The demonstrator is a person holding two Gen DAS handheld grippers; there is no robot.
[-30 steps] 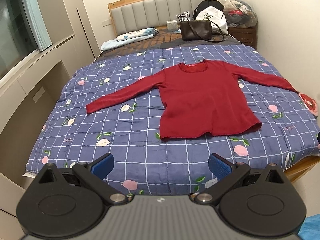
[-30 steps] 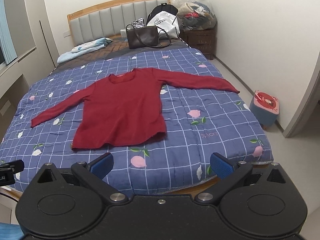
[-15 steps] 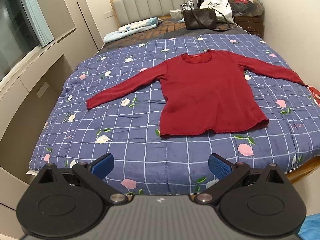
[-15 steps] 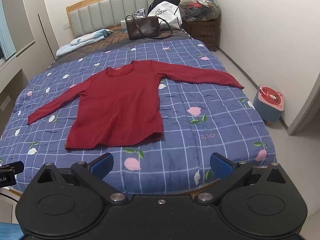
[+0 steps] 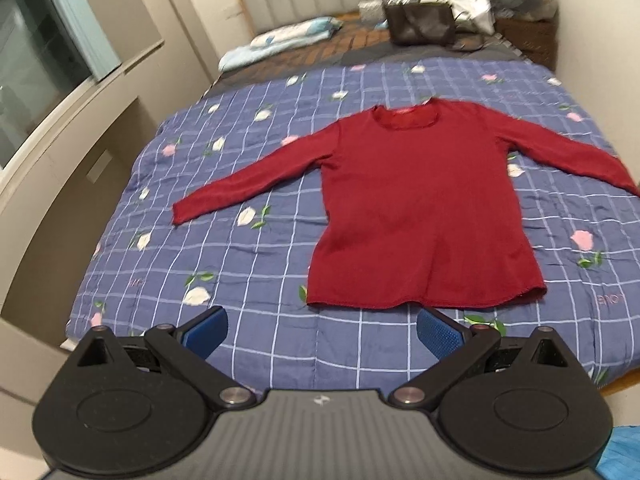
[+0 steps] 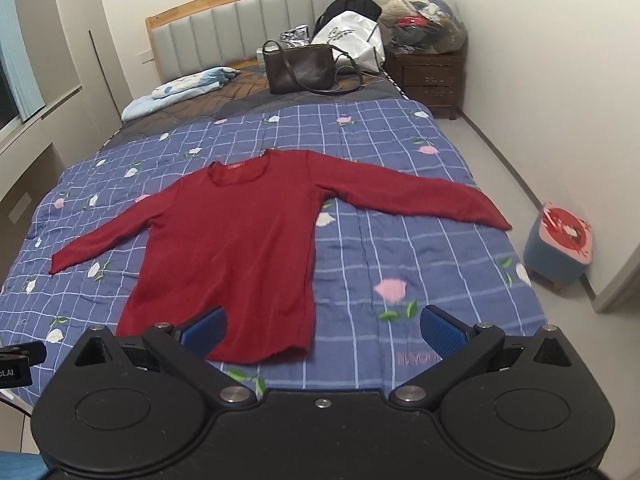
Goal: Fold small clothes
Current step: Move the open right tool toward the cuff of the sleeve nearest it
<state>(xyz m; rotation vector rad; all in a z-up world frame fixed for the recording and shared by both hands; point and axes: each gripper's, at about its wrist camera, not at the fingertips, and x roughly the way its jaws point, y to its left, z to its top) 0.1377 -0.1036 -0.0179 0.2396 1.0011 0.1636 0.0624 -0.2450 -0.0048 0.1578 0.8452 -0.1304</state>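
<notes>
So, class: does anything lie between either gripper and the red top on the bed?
Nothing visible does. Only bare quilt lies between the open left gripper and the red top; the open right gripper is already over its hem. The handbag sits far behind, near the headboard.

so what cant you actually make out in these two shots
- Red shirt: right wrist view, part of its hem hidden behind the right gripper.
- Its sleeve: left wrist view, cuff cut by the frame edge.
- Collar label: blurred, unreadable.
- Left gripper holds nothing.
</notes>
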